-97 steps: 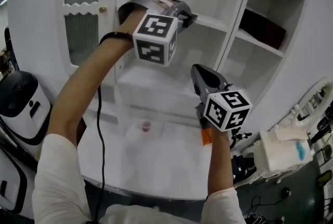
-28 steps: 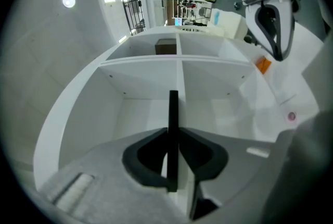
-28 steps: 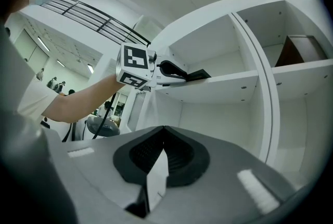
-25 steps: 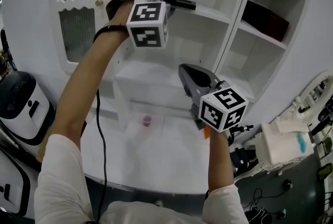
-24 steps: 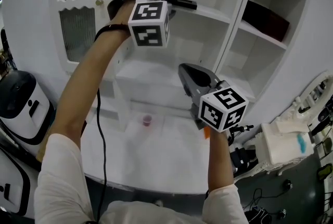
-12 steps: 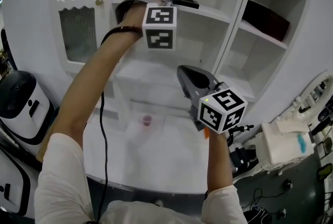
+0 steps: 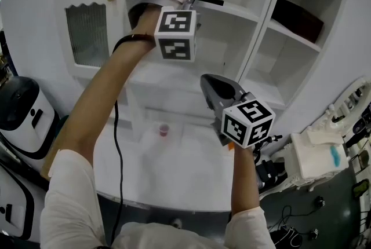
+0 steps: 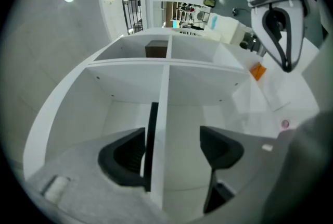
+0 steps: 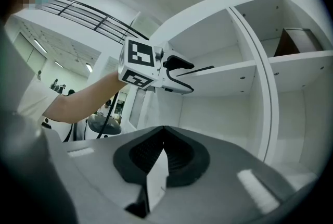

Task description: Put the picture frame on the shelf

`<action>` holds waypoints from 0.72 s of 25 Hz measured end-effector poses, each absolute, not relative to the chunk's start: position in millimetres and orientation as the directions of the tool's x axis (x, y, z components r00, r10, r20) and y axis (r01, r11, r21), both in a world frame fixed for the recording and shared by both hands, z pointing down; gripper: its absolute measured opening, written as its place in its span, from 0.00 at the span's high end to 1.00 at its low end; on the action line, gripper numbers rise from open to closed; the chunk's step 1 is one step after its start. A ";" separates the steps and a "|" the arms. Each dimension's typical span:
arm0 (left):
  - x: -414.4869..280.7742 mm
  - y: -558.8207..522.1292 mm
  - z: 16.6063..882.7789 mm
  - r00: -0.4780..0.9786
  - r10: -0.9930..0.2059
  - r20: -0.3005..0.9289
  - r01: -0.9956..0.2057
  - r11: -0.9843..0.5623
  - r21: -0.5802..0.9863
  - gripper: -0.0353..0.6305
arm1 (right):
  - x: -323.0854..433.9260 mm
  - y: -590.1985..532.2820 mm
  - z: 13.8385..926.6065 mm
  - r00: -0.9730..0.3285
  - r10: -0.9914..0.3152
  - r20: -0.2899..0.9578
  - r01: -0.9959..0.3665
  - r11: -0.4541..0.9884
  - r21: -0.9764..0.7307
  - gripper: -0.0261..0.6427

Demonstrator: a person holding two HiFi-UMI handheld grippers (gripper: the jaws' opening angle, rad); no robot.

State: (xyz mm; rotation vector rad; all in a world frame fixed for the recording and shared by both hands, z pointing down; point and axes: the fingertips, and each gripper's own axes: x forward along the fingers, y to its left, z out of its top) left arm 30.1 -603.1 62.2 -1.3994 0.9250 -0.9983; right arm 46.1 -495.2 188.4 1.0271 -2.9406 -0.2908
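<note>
Black and thin, the picture frame (image 8: 152, 134) lay on the shelf (image 8: 165, 108) between the jaws of your left gripper (image 8: 171, 137), which had just been opening wide; a crooked retreat could catch it and drag it off. The jaws of your right gripper (image 9: 163, 132) were together.

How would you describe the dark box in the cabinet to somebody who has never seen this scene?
Find the tall white cabinet and take its right-hand column of open compartments. On the upper shelf there sits a dark brown box. It is bulky, whereas the picture frame in the middle column is thin.
</note>
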 end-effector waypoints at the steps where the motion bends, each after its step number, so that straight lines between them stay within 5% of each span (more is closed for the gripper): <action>1: 29.9 -599.1 66.4 0.338 -0.939 0.064 0.009 -0.065 -0.998 0.45 | 46.0 -494.7 189.1 -0.783 -0.620 -0.050 -0.618 0.766 0.176 0.95; 11: 5.7 -556.0 128.1 0.352 -0.934 0.063 -0.054 -0.088 -0.995 0.50 | 43.0 -477.5 197.2 -0.751 -0.655 -0.079 -0.658 0.733 0.173 0.95; 18: -13.1 -501.7 163.7 0.467 -0.884 0.012 -0.299 -0.171 -0.939 0.63 | 47.6 -453.3 210.5 -0.715 -0.692 -0.094 -0.696 0.695 0.178 0.95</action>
